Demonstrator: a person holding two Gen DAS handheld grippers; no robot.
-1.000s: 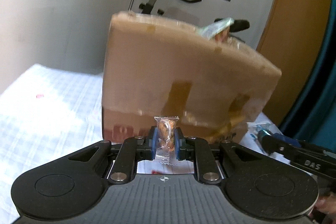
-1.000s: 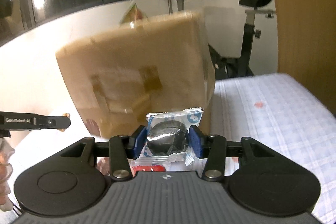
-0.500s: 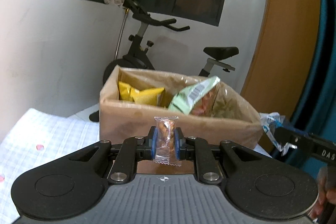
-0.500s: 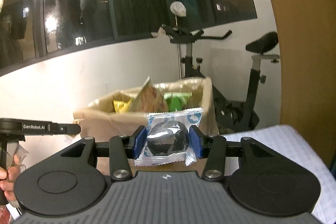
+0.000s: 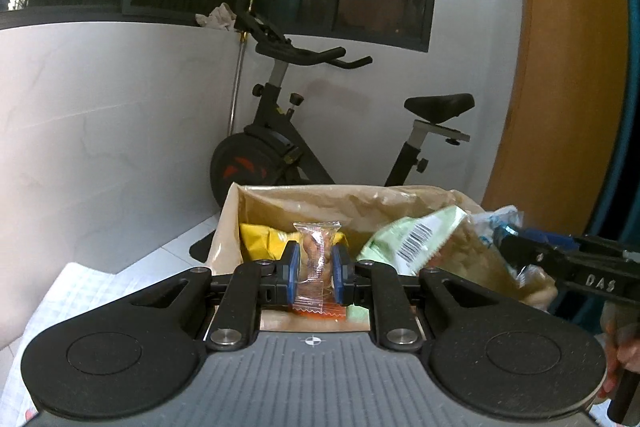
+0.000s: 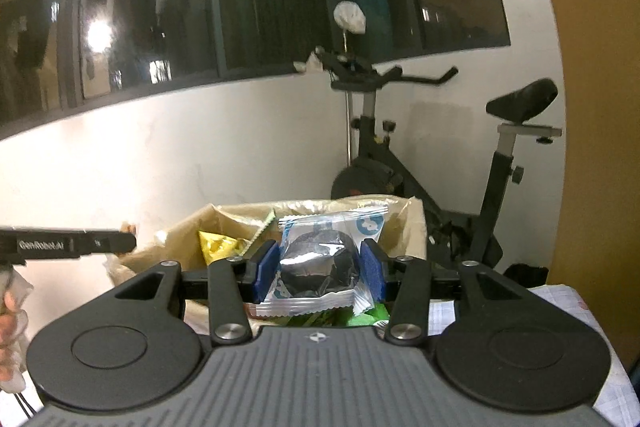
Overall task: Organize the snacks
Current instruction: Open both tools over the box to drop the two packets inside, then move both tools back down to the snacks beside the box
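Item one, left side: my left gripper, blue fingers clamped on a small clear packet of brown nuts, held upright above the near edge of the cardboard box.

Item two, centre: the box itself, open-topped, containing a yellow bag at its left and a pale green bag with a barcode leaning at its right. An exercise bike stands behind it against the white wall.

Item three, right side: my right gripper, fingers pressed on a white-and-blue wrapper with a dark round snack inside, held over the same box's near rim. A checked cloth lies below right.
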